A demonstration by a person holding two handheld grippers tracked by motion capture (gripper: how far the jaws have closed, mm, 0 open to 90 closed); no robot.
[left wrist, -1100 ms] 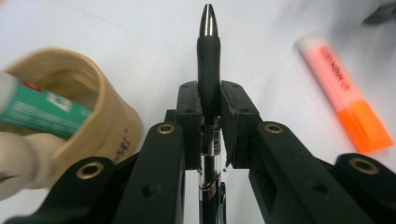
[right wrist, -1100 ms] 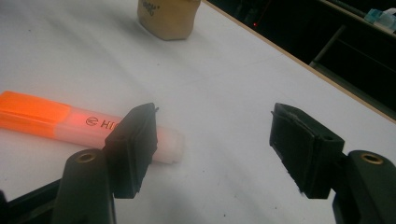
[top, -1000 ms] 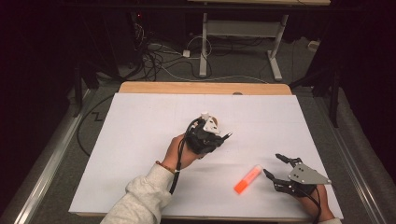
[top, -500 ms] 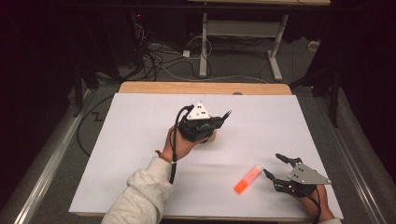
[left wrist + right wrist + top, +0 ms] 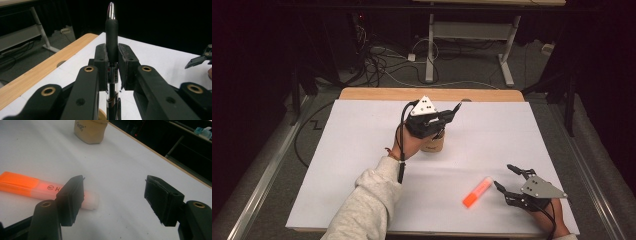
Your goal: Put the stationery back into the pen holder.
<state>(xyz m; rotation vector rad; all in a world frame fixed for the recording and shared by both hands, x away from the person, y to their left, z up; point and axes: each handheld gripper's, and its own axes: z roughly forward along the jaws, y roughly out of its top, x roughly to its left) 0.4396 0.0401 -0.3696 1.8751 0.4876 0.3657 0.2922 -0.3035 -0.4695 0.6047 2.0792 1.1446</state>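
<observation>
Left gripper view, left gripper [image 5: 111, 62] clenched on black, silver-tipped pen [image 5: 111, 32]; right gripper [image 5: 113, 195] fingers spread

A lab: white-covered table [image 5: 362, 150], floor cables [image 5: 387, 65], a bench frame [image 5: 467, 30], dark surroundings.

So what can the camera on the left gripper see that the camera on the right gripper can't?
The left gripper view alone shows a black pen with a silver tip clamped upright between its jaws, and the wooden table edge. The right gripper view alone shows an orange highlighter with a pale cap lying by its open jaws, and a tan fabric pouch farther off. Both show the white table cover.
</observation>
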